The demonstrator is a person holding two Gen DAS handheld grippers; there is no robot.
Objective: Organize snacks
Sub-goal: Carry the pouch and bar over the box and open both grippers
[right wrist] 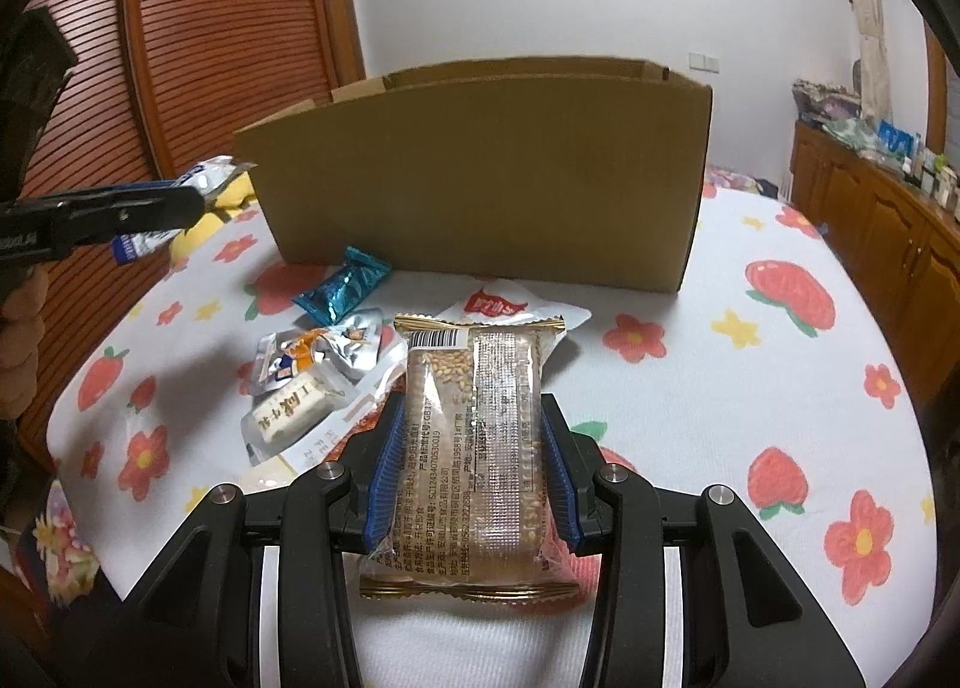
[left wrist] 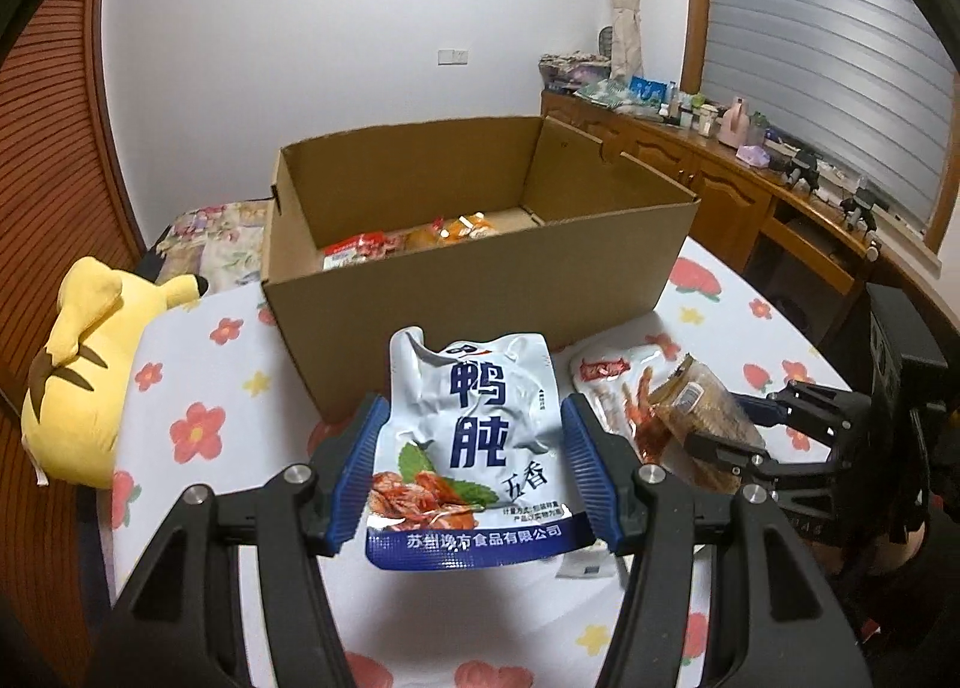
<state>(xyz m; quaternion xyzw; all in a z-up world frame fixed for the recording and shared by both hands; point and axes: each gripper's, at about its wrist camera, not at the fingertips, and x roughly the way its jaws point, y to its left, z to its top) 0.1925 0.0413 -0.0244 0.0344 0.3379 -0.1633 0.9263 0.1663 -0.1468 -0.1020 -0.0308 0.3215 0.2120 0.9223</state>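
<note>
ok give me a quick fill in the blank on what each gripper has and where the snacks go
1. The left gripper is shut on a white and ____ pouch.
2. The right gripper is shut on a clear ____ bar.
3. A few snacks already lie inside the cardboard ____.
4. A teal wrapper lies on the ____-print cloth.

Missing words: blue; sesame; box; flower

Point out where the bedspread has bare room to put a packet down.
Free: the bedspread right of the sesame bar in the right claw, up to the cardboard box. Crowded: left of that bar, where the teal wrapper and silver packets lie close together.
</note>
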